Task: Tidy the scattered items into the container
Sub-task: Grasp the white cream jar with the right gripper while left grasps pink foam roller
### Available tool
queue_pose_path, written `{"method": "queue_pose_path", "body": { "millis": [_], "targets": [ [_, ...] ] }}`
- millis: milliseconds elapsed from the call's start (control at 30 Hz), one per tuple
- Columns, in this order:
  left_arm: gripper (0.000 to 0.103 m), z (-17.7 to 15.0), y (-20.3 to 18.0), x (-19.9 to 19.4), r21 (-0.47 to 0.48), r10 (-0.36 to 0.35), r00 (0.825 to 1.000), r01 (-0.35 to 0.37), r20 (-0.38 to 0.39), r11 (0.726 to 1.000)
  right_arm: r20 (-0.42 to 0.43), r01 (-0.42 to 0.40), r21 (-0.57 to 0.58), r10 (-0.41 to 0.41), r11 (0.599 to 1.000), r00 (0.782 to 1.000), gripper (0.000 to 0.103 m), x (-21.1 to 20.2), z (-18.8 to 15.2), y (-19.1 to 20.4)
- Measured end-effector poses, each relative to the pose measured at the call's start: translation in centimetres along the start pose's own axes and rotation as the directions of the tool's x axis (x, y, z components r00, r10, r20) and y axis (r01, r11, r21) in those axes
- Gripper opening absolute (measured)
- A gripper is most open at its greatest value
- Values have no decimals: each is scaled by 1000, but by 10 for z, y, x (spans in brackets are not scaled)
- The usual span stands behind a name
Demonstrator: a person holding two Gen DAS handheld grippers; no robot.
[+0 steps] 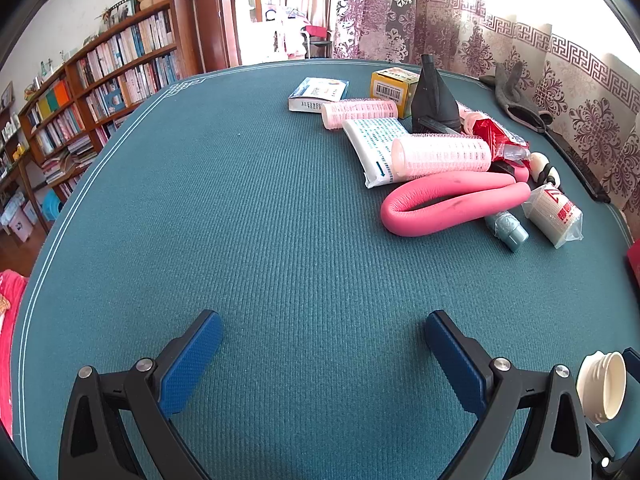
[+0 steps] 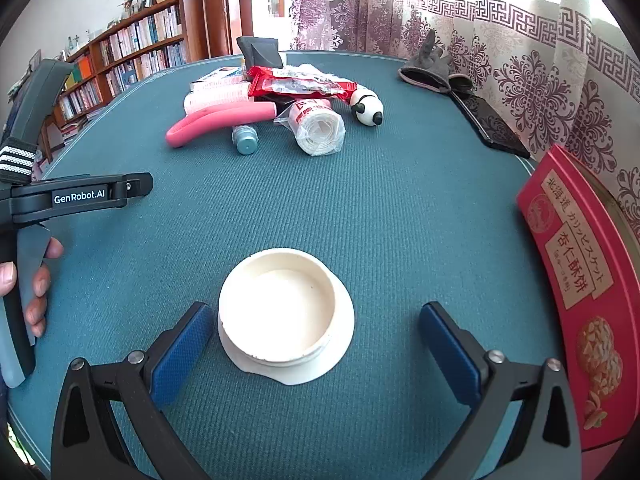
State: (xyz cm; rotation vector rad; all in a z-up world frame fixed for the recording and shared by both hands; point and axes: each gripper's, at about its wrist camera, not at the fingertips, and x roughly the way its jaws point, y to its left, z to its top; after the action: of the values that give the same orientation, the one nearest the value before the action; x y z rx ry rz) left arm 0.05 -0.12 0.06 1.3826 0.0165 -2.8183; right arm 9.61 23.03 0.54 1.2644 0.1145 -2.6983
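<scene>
Right wrist | white lid between spread right tool pads

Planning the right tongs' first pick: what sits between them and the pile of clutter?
In the right wrist view, a white plastic lid lies just ahead of the open right tongs; beyond it, bare green mat runs to the pile.

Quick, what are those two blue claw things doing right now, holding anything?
Left hand-held gripper: open, holding nothing.
Right hand-held gripper: open around the white lid, not gripping it.
</scene>
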Motion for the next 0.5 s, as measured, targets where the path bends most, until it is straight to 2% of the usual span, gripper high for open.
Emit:
{"method": "queue_pose_path", "body": {
  "millis": [100,267,367,500],
  "targets": [
    [102,0,0,-1,13,-15,1000,15,-6,1000,-3,-3,-1,3,1000,1000,103,0,1,-1],
    [102,14,-21,6,119,-80,997,81,-16,990,-5,-15,-2,15,1000,1000,103,-1,2,-6],
    [102,28,-32,17,163,-136,990,138,-29,977,-5,-18,-2,18,1000,1000,103,-1,2,-7],
    [102,49,-41,32,208,-175,984,177,-28,962,-5,-17,-2,17,1000,1000,103,-1,2,-7]
  ]
}}
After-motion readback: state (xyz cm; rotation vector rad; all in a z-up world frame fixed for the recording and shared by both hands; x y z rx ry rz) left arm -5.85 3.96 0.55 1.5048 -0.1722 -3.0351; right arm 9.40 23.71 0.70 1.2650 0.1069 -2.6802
